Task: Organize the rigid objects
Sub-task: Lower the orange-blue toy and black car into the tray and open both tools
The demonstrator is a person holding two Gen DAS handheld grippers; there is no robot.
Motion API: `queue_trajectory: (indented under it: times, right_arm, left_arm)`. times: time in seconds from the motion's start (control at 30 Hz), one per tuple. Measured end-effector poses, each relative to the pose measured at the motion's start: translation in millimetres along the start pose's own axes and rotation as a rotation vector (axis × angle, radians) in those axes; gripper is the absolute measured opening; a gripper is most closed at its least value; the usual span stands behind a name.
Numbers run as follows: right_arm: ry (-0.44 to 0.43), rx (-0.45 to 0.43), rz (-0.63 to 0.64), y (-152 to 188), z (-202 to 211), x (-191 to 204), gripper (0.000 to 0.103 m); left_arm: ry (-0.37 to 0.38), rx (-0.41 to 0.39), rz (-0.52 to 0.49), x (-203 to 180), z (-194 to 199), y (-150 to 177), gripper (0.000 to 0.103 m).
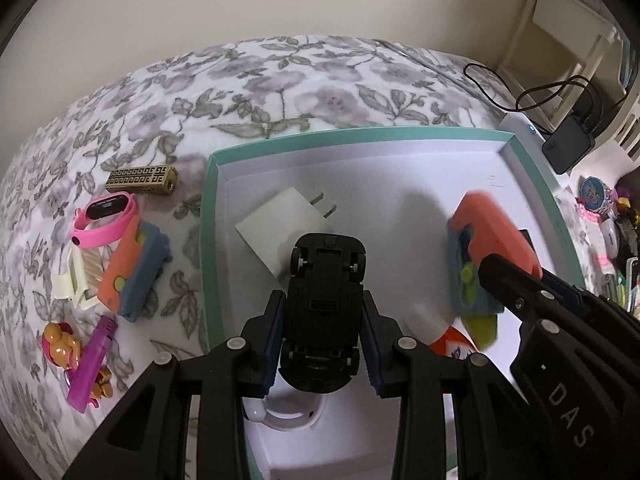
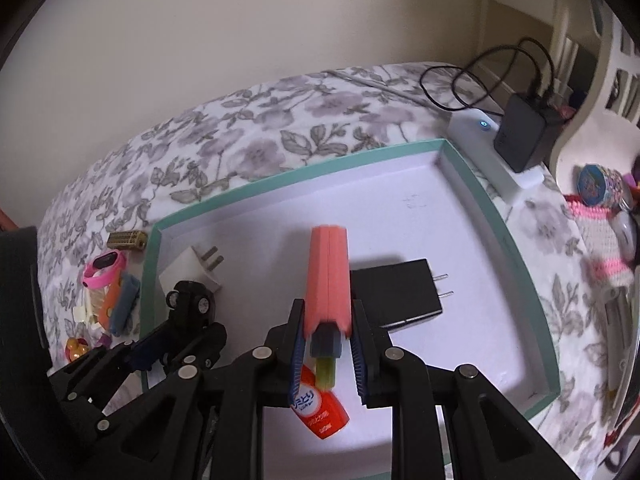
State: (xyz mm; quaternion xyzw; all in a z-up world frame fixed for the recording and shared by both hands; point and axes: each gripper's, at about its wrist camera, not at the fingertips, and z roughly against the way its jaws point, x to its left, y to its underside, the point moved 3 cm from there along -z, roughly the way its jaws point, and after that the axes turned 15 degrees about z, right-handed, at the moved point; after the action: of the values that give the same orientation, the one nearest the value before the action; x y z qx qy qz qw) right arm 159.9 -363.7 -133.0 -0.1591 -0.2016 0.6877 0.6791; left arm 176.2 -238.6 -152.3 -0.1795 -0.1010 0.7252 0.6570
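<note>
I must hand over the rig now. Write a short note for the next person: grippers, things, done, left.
Left gripper: shut on the black toy car, wheels up, over the tray.
Right gripper: shut on an orange-blue toy, also over the tray.
Done: white plug, black adapter and orange bottle lie in the tray.
Left: set down both held things. On the bedspread beside the tray wait the gold case, pink watch, second orange-blue toy, cream clip, purple lighter and a small figure.
</note>
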Motion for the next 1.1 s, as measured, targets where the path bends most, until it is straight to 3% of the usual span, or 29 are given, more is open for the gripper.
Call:
queue_trajectory:
  times: [0.1,0.3,0.47,0.57,0.77,0.87,0.9,0.93,1.0,1.1]
  right_arm:
    - [-0.006,-0.01,-0.027,-0.7,6.5,-4.4,0.024]
    - [-0.014,-0.077,-0.069,-7.7,32.1,-10.2,0.024]
    - [-0.014,-0.151,-0.097,-15.1,56.6,-14.1,0.026]
    - [0.003,-0.178,-0.112,-16.1,65.2,-16.9,0.035]
    - [-0.003,-0.158,-0.133,-11.9,60.3,-20.3,0.035]
    - [0.004,-0.135,-0.104,-10.8,52.9,-12.7,0.053]
    - [0.005,-0.133,-0.097,-10.0,51.5,-10.3,0.06]
    - [0.004,-0.131,-0.092,-9.8,50.5,-8.0,0.061]
    - [-0.011,-0.124,-0.079,-9.4,47.6,-2.7,0.064]
    - [-0.013,-0.106,-0.066,-6.9,41.7,3.6,0.072]
  left_arm:
    - [0.018,0.002,0.015,0.5,3.9,-2.1,0.051]
    - [0.048,-0.024,0.028,0.2,21.8,-9.5,0.056]
    - [0.057,-0.038,0.065,7.7,32.5,-16.0,0.057]
    - [0.056,-0.049,0.099,17.0,38.6,-19.5,0.057]
    - [0.049,-0.067,0.196,47.8,47.4,-31.8,0.057]
    - [0.02,-0.078,0.235,66.6,50.3,-37.0,0.059]
    - [0.008,-0.078,0.244,72.3,50.7,-37.7,0.064]
    - [-0.004,-0.079,0.251,76.4,50.0,-38.5,0.075]
    - [-0.049,-0.086,0.276,88.8,49.1,-39.0,0.084]
    - [-0.094,-0.088,0.3,103.5,46.3,-39.3,0.085]
